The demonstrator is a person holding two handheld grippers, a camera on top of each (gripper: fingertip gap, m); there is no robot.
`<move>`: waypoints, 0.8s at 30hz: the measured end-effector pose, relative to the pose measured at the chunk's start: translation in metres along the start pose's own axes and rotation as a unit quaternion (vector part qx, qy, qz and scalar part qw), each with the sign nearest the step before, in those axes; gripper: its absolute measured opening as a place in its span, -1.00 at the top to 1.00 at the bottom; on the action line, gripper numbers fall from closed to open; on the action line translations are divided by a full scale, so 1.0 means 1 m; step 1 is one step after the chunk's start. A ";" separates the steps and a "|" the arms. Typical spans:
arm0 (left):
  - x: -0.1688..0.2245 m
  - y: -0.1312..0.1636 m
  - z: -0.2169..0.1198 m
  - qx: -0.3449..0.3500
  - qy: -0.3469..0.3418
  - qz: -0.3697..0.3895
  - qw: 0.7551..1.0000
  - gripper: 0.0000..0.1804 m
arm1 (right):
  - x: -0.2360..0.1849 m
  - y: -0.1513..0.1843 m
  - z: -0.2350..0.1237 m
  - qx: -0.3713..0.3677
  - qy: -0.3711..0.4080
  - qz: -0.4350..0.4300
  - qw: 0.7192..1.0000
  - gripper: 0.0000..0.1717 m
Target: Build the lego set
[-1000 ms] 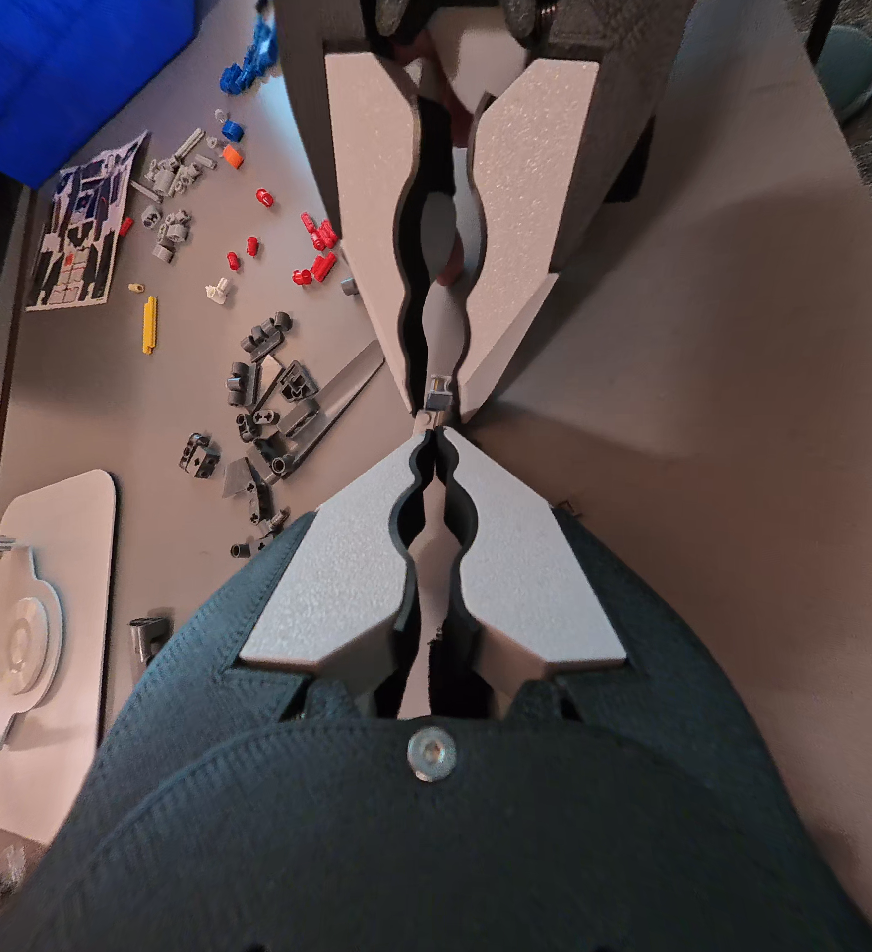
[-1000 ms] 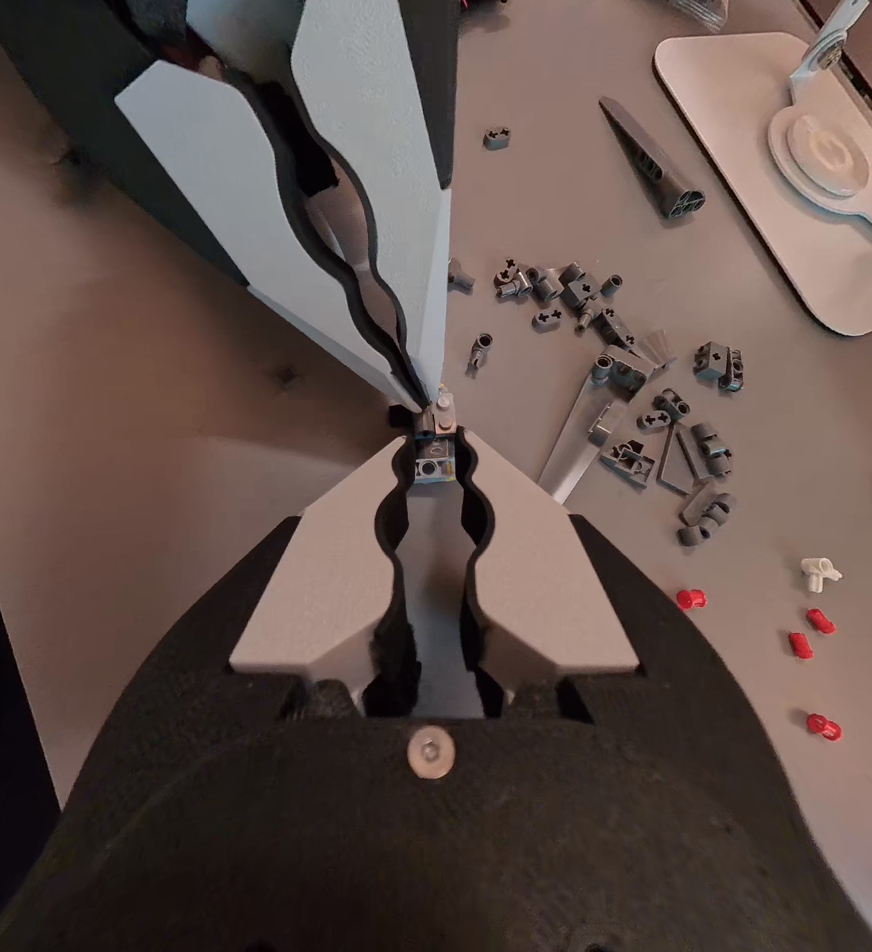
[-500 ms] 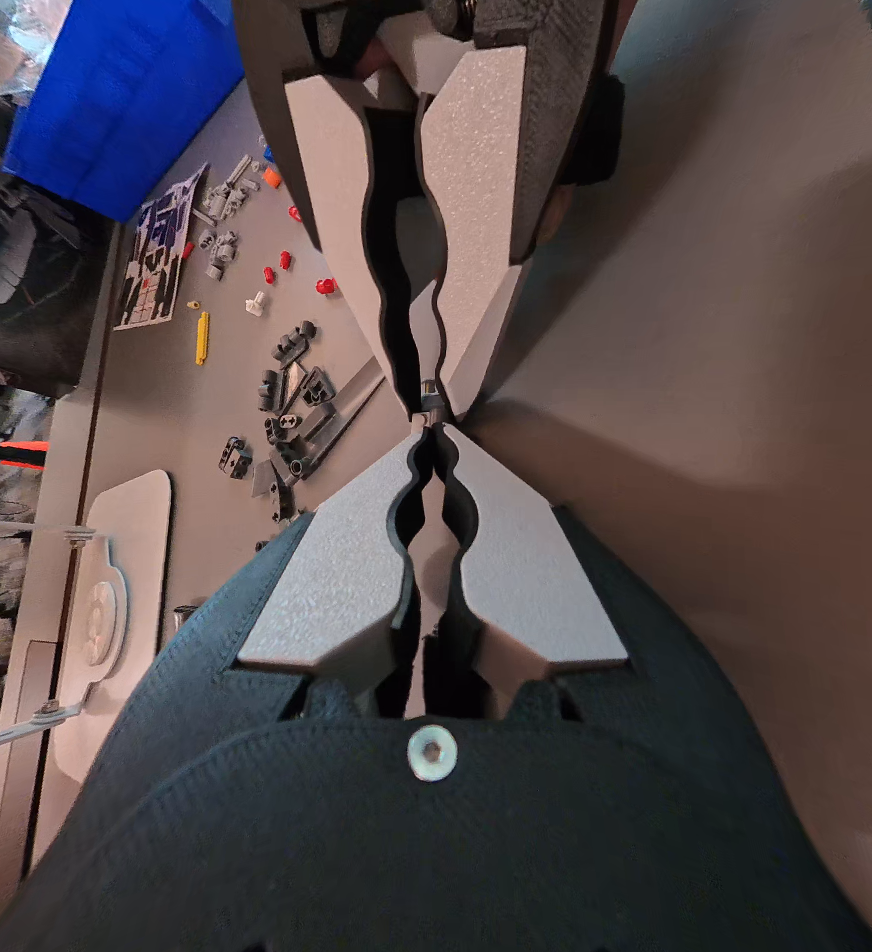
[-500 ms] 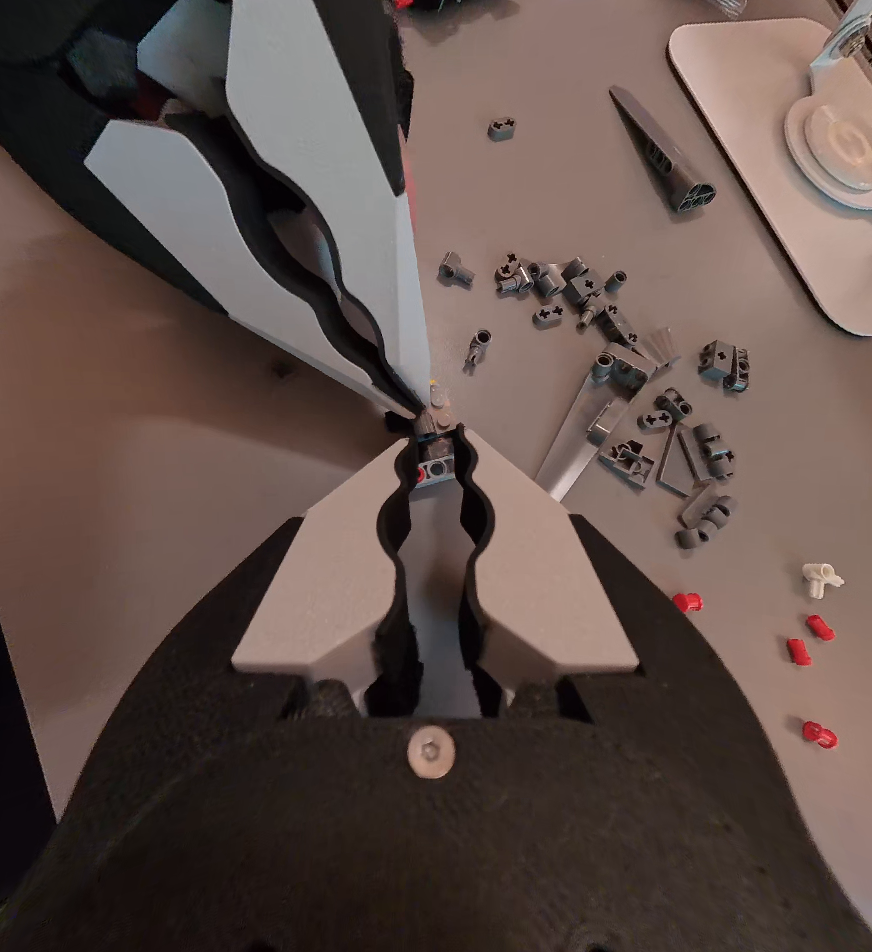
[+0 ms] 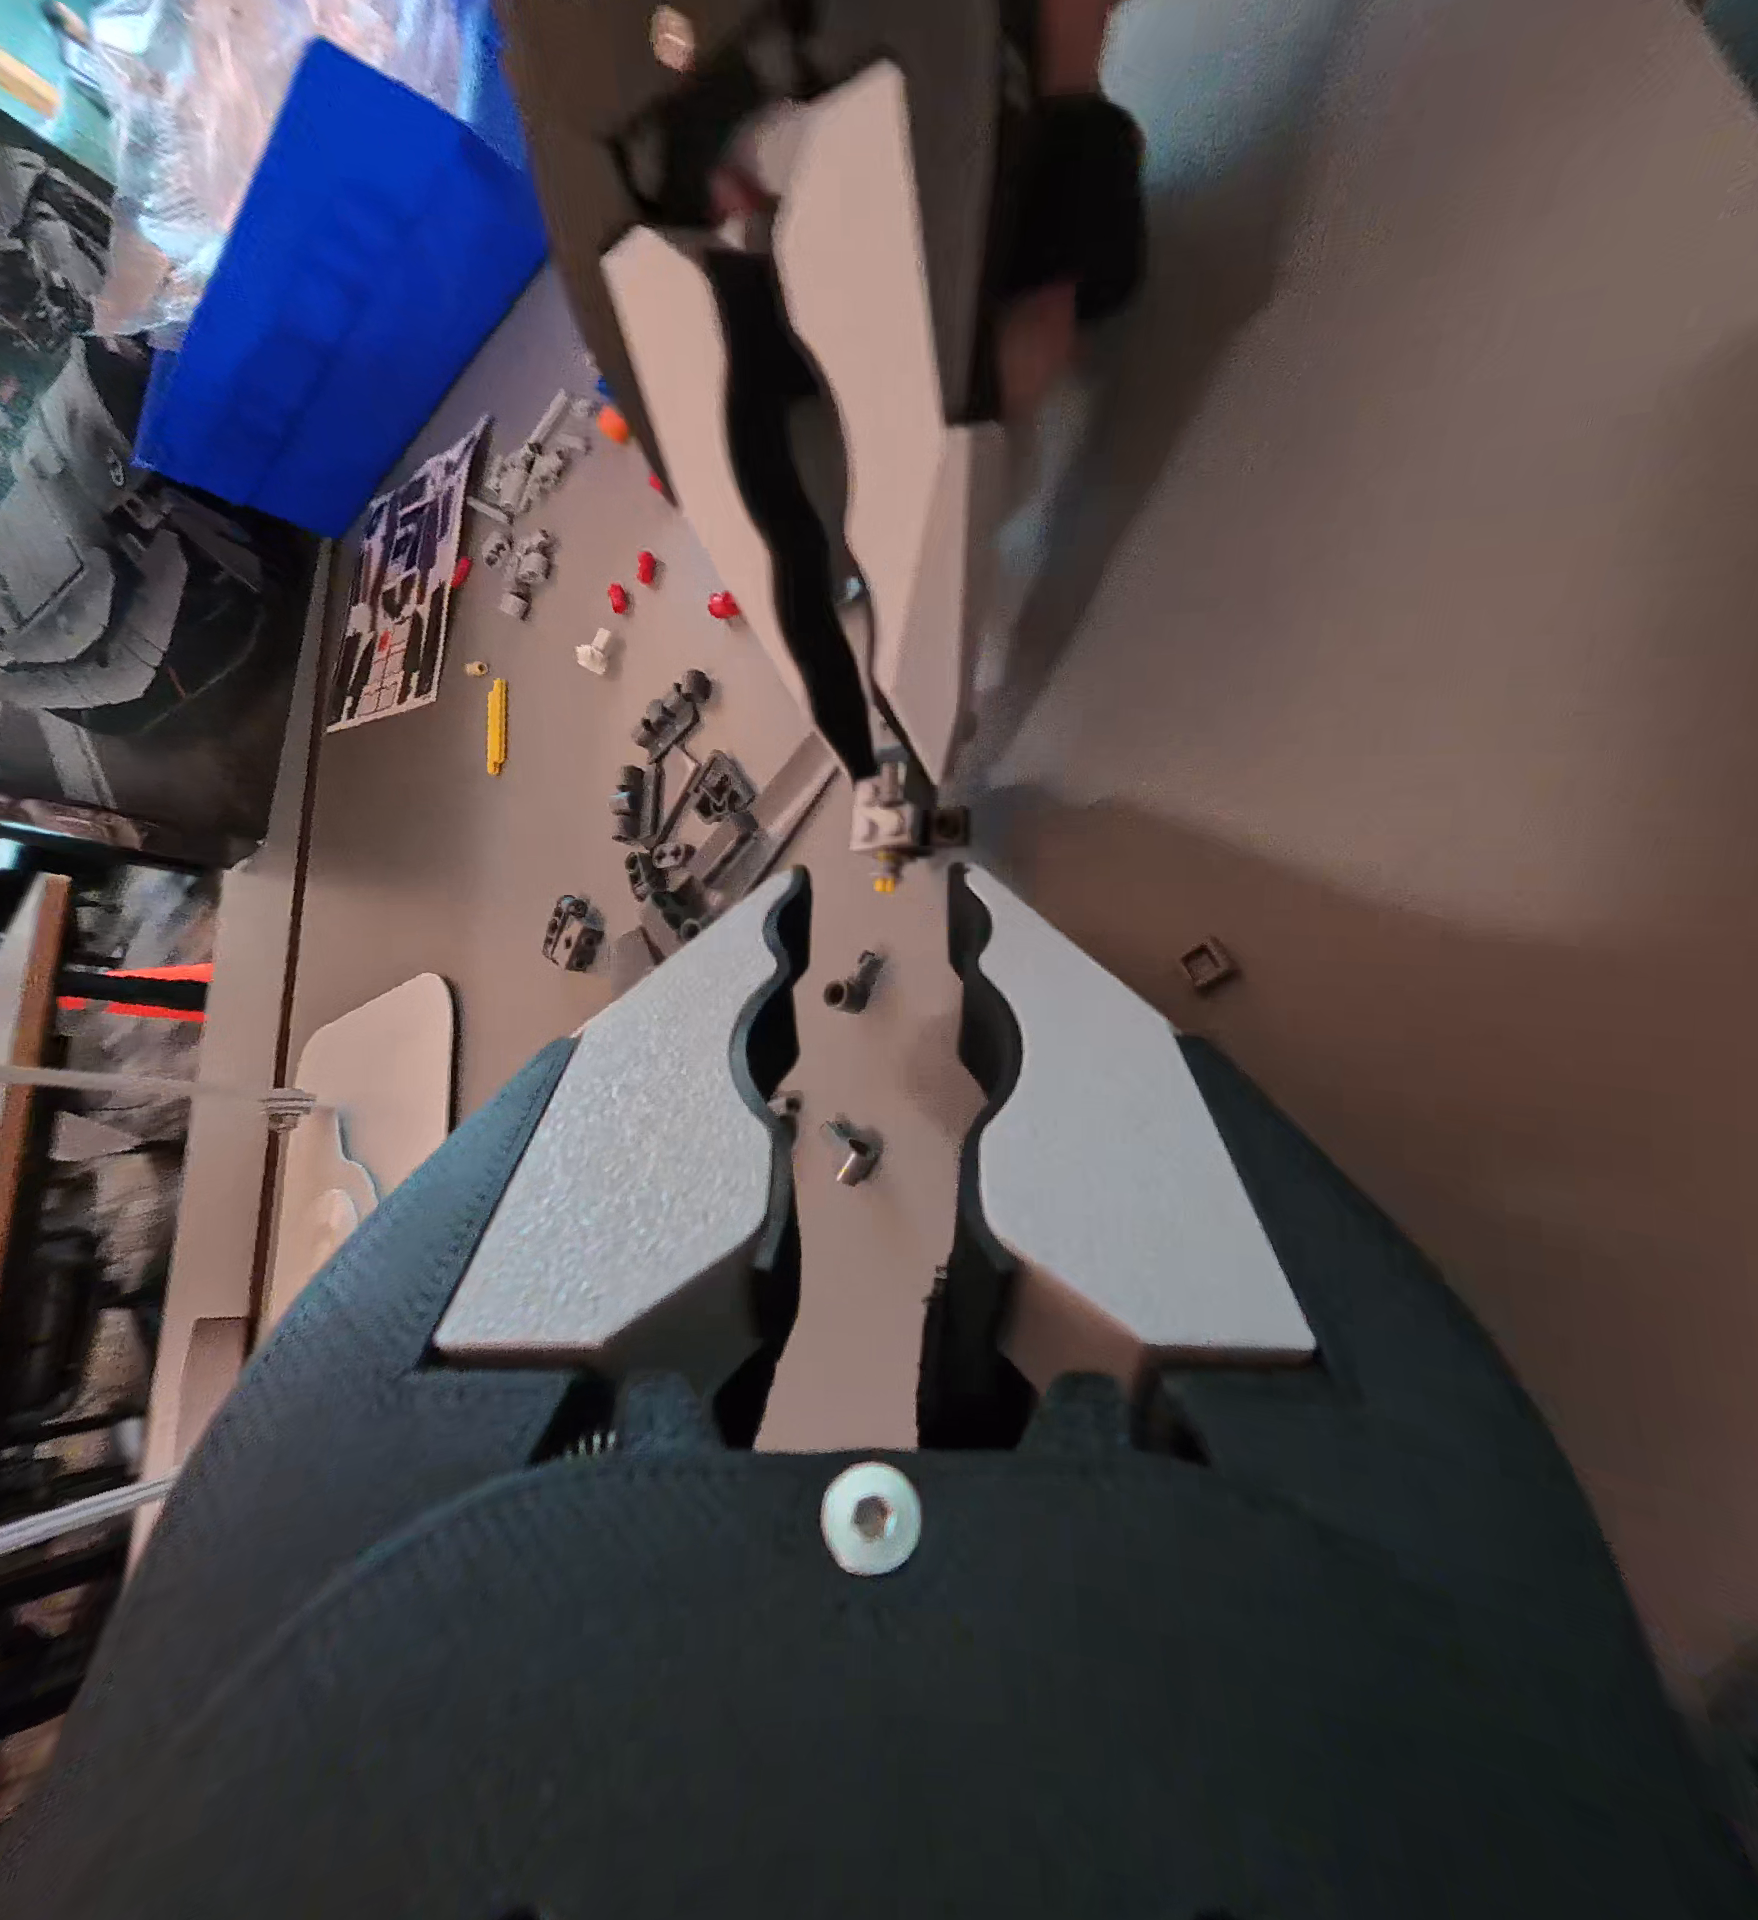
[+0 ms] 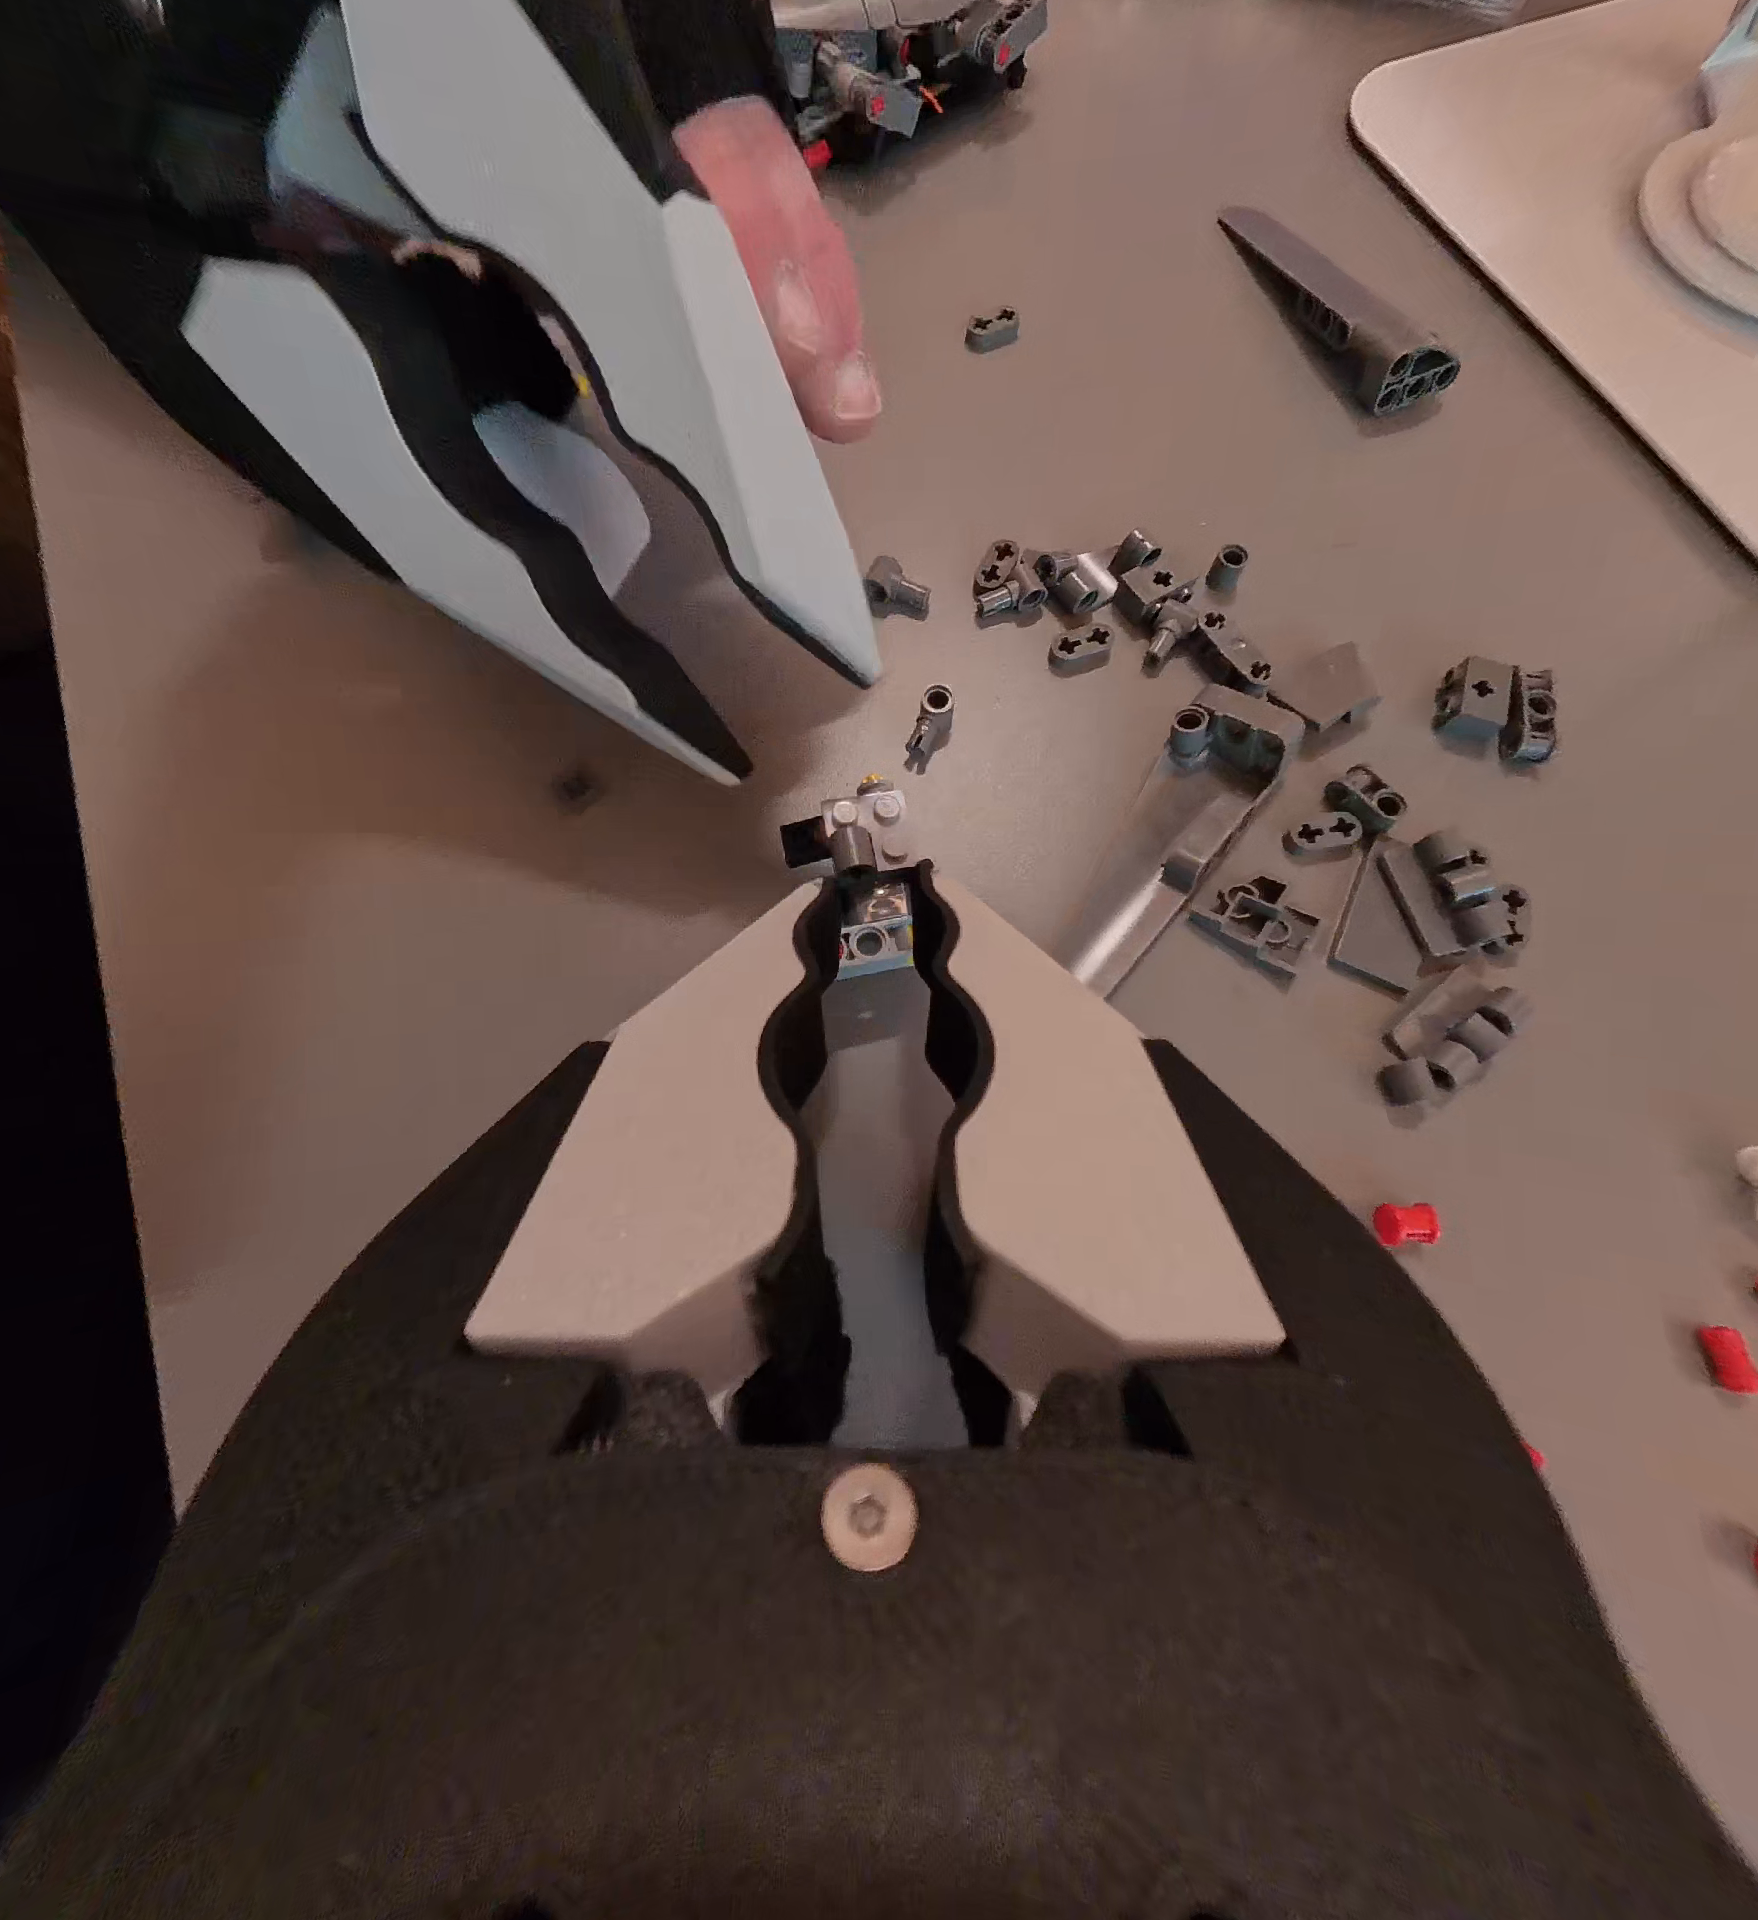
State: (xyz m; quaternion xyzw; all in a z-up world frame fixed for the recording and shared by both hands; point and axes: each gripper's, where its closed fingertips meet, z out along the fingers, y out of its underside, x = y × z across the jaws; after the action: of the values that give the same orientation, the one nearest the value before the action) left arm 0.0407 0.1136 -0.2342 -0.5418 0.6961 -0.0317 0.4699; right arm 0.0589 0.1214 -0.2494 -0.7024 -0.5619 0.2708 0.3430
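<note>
Grey tabletop filled both views, and the half of it on the side away from the loose parts lay bare, giving open room there. Along the other side the room narrowed: a scatter of dark grey building pieces lay near the grippers, red pins lay nearer the right camera, and a white stand base sat at the far corner. In the left wrist view the table's edge ran past a sticker sheet, a blue bin and a dark printed box.

A small grey brick assembly sat in the tips of the right gripper. Its long axis ran along that gripper's fingers, and its studded light grey end pointed outward beyond the tips toward the left gripper, with a black piece sticking out sideways and a yellow tip at the far end. The right pads were narrowly parted and pressed on the assembly's rear block from both sides.

The left gripper stood with its fingers spread apart and nothing between them; the assembly hung just beyond its tips, apart from both. Two small grey connectors lay on the table below the gap. A bare finger showed beside the left gripper in the right wrist view.
</note>
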 end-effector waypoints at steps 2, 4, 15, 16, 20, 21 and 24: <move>-0.001 0.004 0.006 -0.019 -0.023 0.037 0.999 0.64 | 0.000 -0.003 -0.003 0.011 -0.024 0.019 0.999 0.88; -0.005 -0.003 0.006 -0.004 -0.050 0.058 0.997 0.63 | -0.001 -0.008 -0.007 0.027 -0.048 0.041 0.998 0.88; -0.013 -0.016 0.008 0.009 -0.111 0.128 0.985 0.83 | 0.000 -0.013 -0.018 0.041 -0.097 0.093 0.990 0.87; -0.013 -0.017 0.008 0.010 -0.115 0.133 0.984 0.83 | 0.000 -0.014 -0.019 0.042 -0.100 0.096 0.989 0.88; -0.013 -0.022 0.004 0.025 -0.116 0.142 0.983 0.86 | -0.002 -0.017 -0.024 0.050 -0.126 0.102 0.986 0.88; -0.015 -0.024 0.002 0.031 -0.120 0.137 0.983 0.83 | -0.003 -0.018 -0.025 0.054 -0.133 0.102 0.984 0.88; -0.016 -0.029 -0.003 0.045 -0.121 0.136 0.982 0.82 | -0.006 -0.023 -0.029 0.063 -0.154 0.105 0.981 0.88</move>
State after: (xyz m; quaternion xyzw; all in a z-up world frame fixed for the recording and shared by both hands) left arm 0.0595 0.1129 -0.2063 -0.4207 0.6991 0.0669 0.5742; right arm 0.0660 0.1137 -0.2138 -0.6845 -0.5130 0.4448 0.2655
